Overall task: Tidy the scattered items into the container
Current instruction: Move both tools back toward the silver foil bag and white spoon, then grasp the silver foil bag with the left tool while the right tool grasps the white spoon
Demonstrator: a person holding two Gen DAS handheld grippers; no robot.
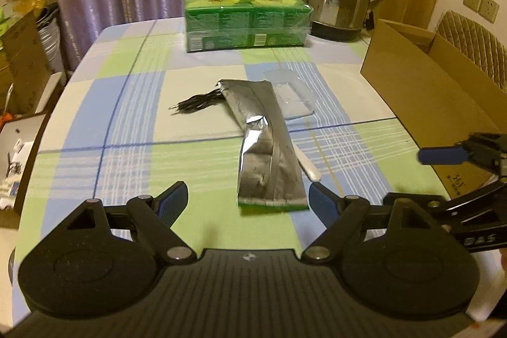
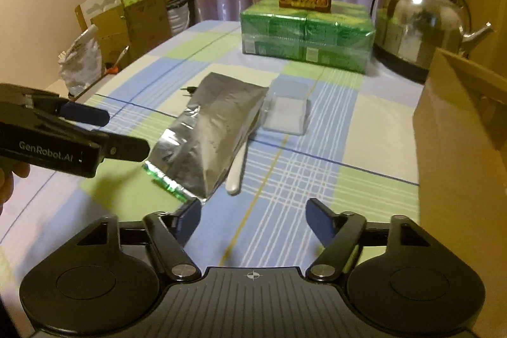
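Foil pouch overlapping white utensil, clear tray beside

R tongs spread wide, empty, low over checked tabletop. Silver foil pouch just ahead, white spoon alongside, clear plastic tray behind. Cardboard box at right. L tongs at left edge.

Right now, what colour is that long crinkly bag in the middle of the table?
The bag is shiny silver with a green strip along its near end; the right wrist view shows it best.
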